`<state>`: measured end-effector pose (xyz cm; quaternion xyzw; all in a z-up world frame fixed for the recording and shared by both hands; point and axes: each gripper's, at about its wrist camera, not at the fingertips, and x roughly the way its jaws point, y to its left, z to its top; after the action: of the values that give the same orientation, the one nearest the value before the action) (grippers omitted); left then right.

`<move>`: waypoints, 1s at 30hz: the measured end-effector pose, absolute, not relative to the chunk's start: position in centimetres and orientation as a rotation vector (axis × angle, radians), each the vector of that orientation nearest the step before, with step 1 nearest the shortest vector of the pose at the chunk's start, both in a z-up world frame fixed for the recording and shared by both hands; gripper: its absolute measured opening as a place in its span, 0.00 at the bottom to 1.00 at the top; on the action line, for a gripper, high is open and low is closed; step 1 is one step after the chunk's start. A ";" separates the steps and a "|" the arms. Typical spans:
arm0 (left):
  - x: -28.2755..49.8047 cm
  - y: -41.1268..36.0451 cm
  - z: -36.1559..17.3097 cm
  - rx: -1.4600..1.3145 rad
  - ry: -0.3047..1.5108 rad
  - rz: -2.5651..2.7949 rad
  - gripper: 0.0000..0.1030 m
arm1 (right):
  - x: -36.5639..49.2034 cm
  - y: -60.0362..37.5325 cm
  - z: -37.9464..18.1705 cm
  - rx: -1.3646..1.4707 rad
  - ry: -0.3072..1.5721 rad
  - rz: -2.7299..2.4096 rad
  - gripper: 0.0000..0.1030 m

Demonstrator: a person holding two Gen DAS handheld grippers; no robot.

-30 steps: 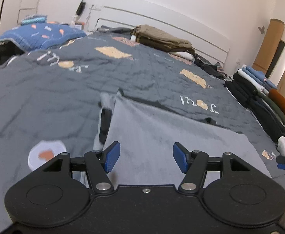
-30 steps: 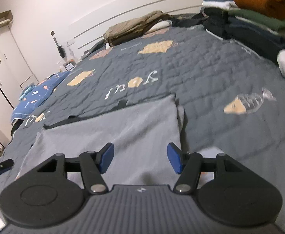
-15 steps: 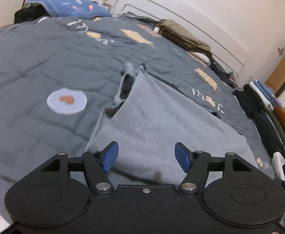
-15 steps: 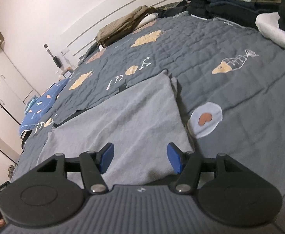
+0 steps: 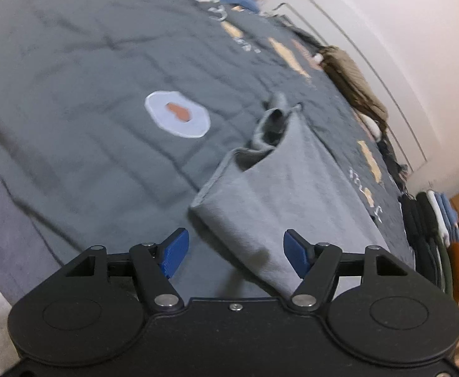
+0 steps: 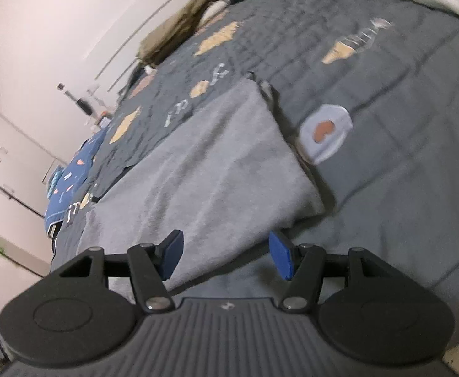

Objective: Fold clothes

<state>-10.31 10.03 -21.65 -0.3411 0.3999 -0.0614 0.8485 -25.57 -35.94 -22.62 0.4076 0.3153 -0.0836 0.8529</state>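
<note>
The soft grey fleece garment lies flat, partly folded, on the dark grey quilted bed cover. It looks light and limp, so its near corners are the best hold. The left tongs have just been opening and stand wide over the near-left corner, pads not pressing. The right tongs gape wide over the near-right corner. Only the left view shows the tucked sleeve.

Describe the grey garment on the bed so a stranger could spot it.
On the dark grey quilt, beside the white egg patch, lies the light grey garment. It is the only plain, pale, flat-spread piece; the others sit piled or stacked along the edges.
</note>
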 end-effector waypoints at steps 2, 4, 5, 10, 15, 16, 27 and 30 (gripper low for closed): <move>-10.1 10.3 -22.1 -0.752 0.848 -0.120 0.64 | -25.9 -36.2 -23.0 0.910 0.667 -0.178 0.58; -9.9 10.3 -22.3 -0.771 0.850 -0.116 0.65 | -26.2 -36.4 -23.5 0.967 0.666 -0.177 0.58; -9.8 10.2 -22.4 -0.776 0.850 -0.118 0.66 | -26.4 -36.5 -23.8 0.998 0.661 -0.176 0.58; -9.3 9.4 -22.6 -0.799 0.847 -0.144 0.67 | -26.2 -36.4 -25.0 1.084 0.661 -0.174 0.58; -9.0 8.4 -22.8 -0.800 0.858 -0.166 0.67 | -25.5 -36.4 -26.0 1.117 0.647 -0.201 0.58; -8.9 8.3 -22.9 -0.799 0.860 -0.167 0.67 | -25.4 -36.5 -26.3 1.129 0.649 -0.212 0.58; -7.7 7.8 -23.4 -0.816 0.868 -0.167 0.65 | -24.6 -38.1 -27.5 1.202 0.534 -0.276 0.58; -7.6 7.8 -23.4 -0.821 0.863 -0.170 0.65 | -24.3 -38.6 -28.0 1.248 0.510 -0.274 0.58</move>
<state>-7.57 7.78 -23.43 -0.3863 0.4057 -0.0799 0.8245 -24.30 -38.56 -28.05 0.5760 0.2353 -0.1264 0.7726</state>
